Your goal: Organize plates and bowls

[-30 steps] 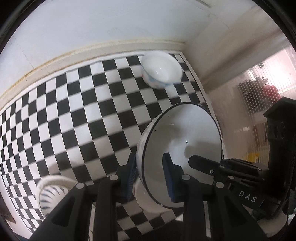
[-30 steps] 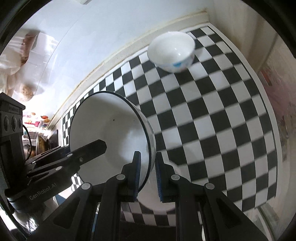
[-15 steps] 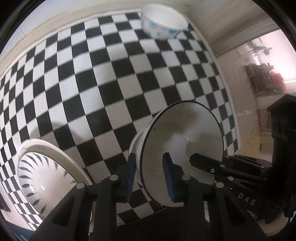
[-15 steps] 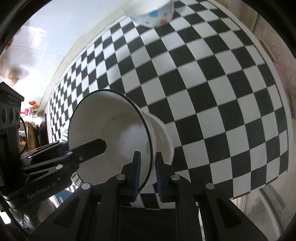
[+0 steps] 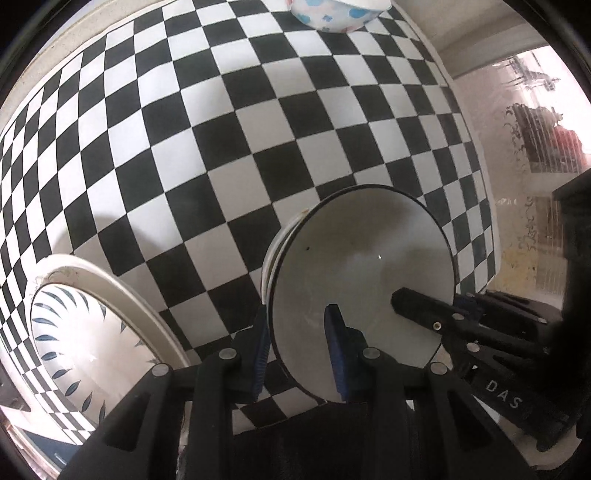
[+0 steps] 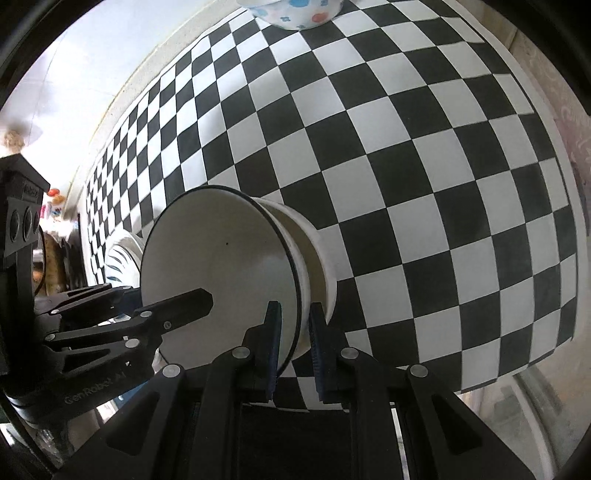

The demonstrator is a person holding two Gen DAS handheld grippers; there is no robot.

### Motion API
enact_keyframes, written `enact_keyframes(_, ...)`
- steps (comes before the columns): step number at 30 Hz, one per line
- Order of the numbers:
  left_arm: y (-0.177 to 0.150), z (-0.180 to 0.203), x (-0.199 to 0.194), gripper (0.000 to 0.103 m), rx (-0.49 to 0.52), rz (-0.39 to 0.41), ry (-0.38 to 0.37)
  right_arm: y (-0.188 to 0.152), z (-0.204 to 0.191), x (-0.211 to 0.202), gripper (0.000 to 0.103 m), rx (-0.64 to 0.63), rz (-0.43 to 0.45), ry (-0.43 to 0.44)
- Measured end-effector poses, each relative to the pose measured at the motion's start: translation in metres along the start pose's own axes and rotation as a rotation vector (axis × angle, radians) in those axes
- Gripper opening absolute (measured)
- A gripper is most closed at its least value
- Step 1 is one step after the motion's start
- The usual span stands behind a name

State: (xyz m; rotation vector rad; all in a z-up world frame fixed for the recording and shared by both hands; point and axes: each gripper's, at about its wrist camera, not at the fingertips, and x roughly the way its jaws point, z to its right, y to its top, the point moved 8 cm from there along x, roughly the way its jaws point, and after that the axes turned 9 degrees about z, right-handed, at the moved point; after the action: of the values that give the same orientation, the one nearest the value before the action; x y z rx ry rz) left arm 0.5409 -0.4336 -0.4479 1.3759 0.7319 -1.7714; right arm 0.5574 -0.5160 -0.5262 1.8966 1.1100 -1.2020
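Observation:
A white bowl with a thin black rim (image 5: 362,266) (image 6: 221,266) is held by both grippers, one on each side of its rim. It sits nested in another white bowl (image 6: 317,258) (image 5: 271,258) low over the checkered table. My left gripper (image 5: 299,343) is shut on the rim's left side. My right gripper (image 6: 293,339) is shut on the rim's right side. A plate with blue leaf marks (image 5: 85,325) lies at the left; it also shows in the right wrist view (image 6: 120,251).
A white bowl with blue and red dots (image 5: 336,13) (image 6: 295,13) stands at the far end of the checkered table (image 5: 221,129) (image 6: 406,166). The table's right edge (image 6: 554,184) borders a wall. The near edge runs just under the grippers.
Both grippers have tilted down and lowered the black-rimmed bowl toward the table. The leaf plate has come further into the left wrist view, and the dotted bowl has slid toward the top edge.

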Motion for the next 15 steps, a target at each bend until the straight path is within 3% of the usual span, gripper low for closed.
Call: enact_keyframes(15, -0.0062, 0.0032, 0.0041, 0.026, 0.007, -0.016, 0.028, -0.0008, -0.0083, -0.002, 0.017, -0.083, -0.05, -0.085)
